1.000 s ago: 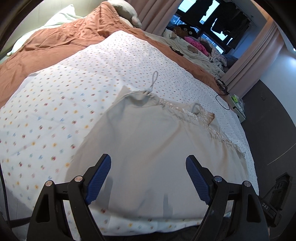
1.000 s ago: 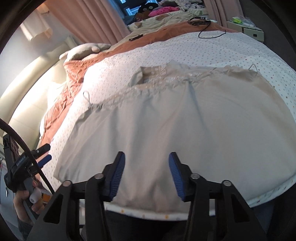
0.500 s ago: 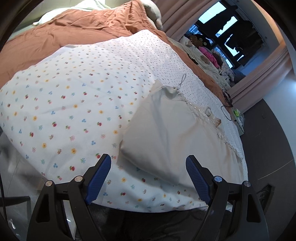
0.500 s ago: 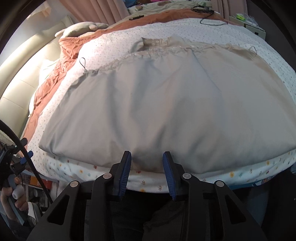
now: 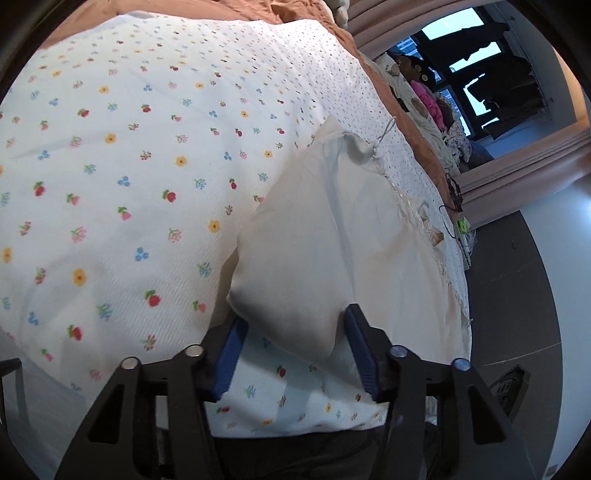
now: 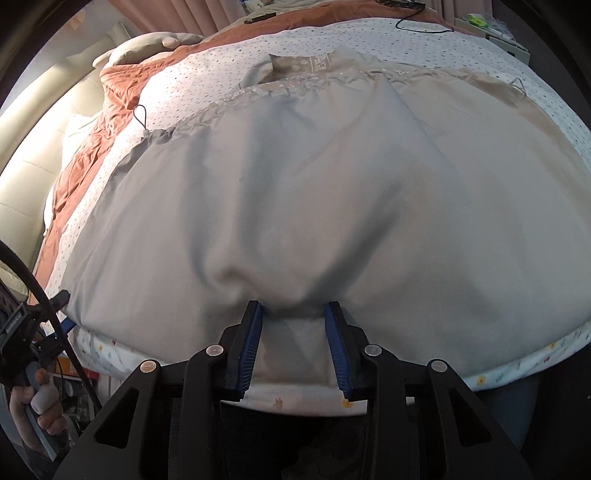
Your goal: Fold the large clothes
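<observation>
A large pale beige garment with a gathered lace neckline lies spread on the flower-print sheet of a bed. My left gripper is open, its blue pads on either side of the garment's near left corner at the bed's edge. My right gripper is partly closed, with the bunched middle of the hem between its pads, which do not press it tight.
A rust-orange blanket and pillows lie beyond the sheet. A heap of clothes sits by the curtains and dark window. Black cables lie at the far bed edge. Dark floor runs to the right.
Both grippers have dropped to the bed's near edge and narrowed. The left one now straddles the garment's corner. The right one has gathered the hem between its pads.
</observation>
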Tool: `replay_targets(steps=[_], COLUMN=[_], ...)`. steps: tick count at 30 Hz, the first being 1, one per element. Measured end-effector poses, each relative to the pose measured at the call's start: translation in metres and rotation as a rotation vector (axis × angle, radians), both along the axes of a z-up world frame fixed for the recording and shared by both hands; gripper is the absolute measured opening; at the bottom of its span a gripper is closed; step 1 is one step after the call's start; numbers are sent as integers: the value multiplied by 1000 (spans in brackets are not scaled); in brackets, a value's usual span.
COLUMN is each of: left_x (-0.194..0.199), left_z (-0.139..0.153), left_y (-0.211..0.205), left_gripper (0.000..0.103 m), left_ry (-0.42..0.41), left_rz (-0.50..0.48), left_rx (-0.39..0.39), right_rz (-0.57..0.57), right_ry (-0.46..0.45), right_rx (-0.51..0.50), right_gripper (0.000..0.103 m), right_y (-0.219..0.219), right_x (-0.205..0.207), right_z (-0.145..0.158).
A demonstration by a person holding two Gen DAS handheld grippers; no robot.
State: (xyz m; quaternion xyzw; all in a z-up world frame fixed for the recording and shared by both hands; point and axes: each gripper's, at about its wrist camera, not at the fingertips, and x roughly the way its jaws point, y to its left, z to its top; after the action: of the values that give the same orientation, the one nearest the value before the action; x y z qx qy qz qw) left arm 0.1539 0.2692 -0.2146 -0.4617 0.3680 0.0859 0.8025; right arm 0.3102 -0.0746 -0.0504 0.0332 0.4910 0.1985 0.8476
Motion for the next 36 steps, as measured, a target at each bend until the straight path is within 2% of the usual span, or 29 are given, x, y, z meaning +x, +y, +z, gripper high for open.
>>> replay_targets(steps=[2, 4, 7, 20, 36], left_x=[3, 3, -1, -8, -7], left_z=[-1, -4, -5, -8, -11], left_y=[3, 6, 7, 8, 2], left_gripper=[38, 33, 30, 30, 33], left_ry=[4, 1, -7, 3, 22], left_rz=[17, 39, 65, 105, 198], left_rx=[-8, -24, -34, -78, -109], right_rz=[-6, -16, -18, -9, -71], right_ry=[3, 1, -5, -21, -46], right_rx=[-10, -31, -41, -46, -32], right_gripper=[31, 26, 25, 22, 16], right_y=[4, 9, 19, 43, 58], right_x=[9, 19, 31, 99, 185], right_z=[-1, -2, -1, 1, -5])
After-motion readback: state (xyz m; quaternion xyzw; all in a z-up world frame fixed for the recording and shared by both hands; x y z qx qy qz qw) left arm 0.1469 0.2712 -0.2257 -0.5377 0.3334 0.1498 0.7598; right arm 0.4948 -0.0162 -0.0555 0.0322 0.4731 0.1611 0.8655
